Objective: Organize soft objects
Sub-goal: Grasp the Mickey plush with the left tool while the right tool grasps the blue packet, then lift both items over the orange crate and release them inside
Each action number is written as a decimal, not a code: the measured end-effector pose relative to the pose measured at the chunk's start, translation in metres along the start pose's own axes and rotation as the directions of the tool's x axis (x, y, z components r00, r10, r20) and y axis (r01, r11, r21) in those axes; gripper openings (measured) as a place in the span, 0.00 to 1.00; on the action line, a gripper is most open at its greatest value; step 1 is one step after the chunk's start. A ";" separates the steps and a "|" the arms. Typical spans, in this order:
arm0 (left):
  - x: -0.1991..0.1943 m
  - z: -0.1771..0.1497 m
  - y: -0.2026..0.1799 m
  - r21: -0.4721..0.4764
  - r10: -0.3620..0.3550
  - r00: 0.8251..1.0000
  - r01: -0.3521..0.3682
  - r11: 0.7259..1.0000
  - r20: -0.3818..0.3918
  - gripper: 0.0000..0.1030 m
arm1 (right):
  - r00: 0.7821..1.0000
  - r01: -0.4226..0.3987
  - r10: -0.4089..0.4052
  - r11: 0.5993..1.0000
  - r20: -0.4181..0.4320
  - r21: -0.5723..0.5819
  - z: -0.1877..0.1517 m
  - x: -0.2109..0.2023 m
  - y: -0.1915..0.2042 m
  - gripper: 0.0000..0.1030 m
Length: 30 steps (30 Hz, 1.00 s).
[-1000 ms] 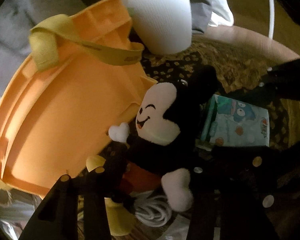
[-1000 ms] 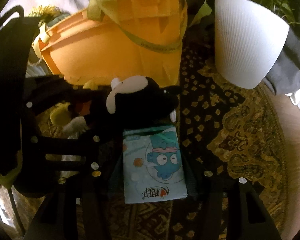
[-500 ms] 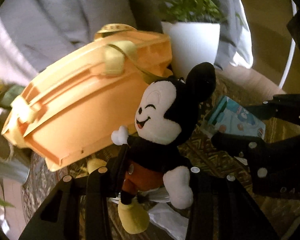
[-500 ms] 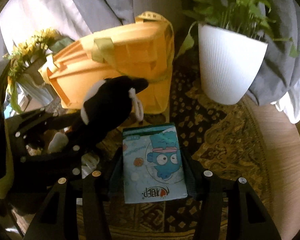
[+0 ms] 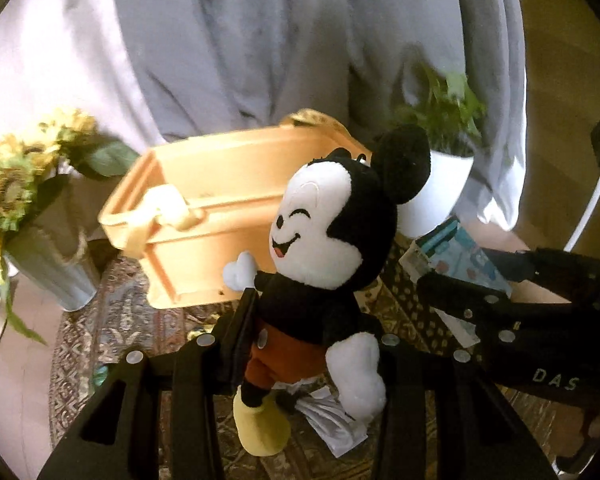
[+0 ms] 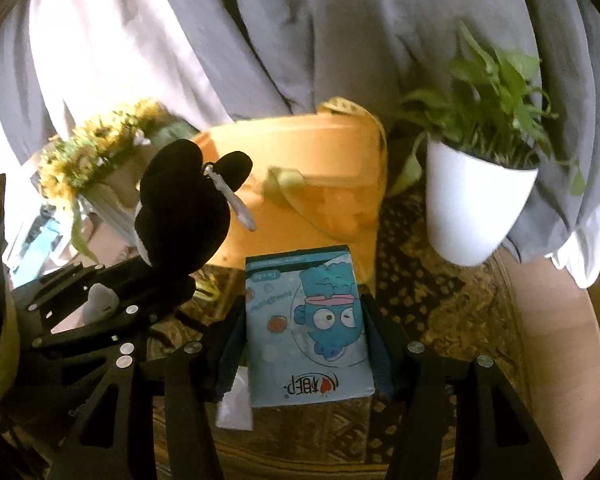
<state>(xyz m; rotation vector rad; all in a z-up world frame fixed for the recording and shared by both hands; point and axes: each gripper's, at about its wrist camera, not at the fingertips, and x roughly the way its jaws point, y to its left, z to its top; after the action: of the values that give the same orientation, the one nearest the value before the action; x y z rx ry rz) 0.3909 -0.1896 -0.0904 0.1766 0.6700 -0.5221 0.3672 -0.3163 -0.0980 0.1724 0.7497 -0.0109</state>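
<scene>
So both hands are loaded at this point. The left gripper [image 5: 312,344] has its jaws squeezed tight on the mouse plush [image 5: 324,264], pinching it around the waist and red shorts, so the toy stands roughly upright with its head up top and its yellow shoe dangling below. The right gripper [image 6: 306,344] has its jaws about half open but clamped on the sides of a blue tissue pack [image 6: 308,320], which lies flat between them with its long axis running straight out along the fingers. Both things are off the patterned rug [image 6: 440,304] and hanging in the air. The bit that matters for the next move, I'd guess: the orange storage bin [image 5: 220,216] sits straight ahead of and below both grippers, open top facing up, with a yellowish strap over its rim. In the left wrist view the plush's head overlaps the bin's right end, and in the right wrist view the far edge of the tissue pack lines up with the bin's near wall, so neither one is over the opening yet. Hard to call which hand is nearer; they look about level with each other, left one toward the bin's left half. A white plant pot [image 6: 472,208] stands just right of the bin and a vase of sunflowers [image 5: 24,200] to its left, so sideways room is tight. Some white crumpled stuff [image 5: 332,420] sits on the rug under the plush.
</scene>
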 end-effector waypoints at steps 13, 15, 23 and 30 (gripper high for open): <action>-0.052 0.022 0.035 -0.122 0.058 0.991 -0.043 0.992 0.118 0.39 | 0.994 -0.042 0.045 0.999 0.099 -0.031 0.037 -0.026 0.034 0.54; -0.055 0.029 0.040 -0.132 0.060 0.990 -0.043 0.990 0.129 0.39 | 0.992 -0.048 0.052 0.998 0.111 -0.037 0.045 -0.028 0.039 0.54; -0.068 0.065 0.053 -0.114 0.093 0.974 -0.070 0.991 0.209 0.39 | 0.985 -0.052 0.061 0.997 0.163 -0.059 0.079 -0.032 0.048 0.54; -0.063 0.106 0.063 -0.051 0.114 0.961 -0.105 0.993 0.253 0.39 | 0.977 -0.043 0.063 0.994 0.203 -0.102 0.126 -0.028 0.053 0.54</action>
<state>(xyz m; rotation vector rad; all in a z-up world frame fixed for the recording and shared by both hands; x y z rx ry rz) 0.4398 -0.1437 0.0308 0.1079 0.4150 -0.4165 0.4363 -0.2861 0.0197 0.0967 0.5370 0.0572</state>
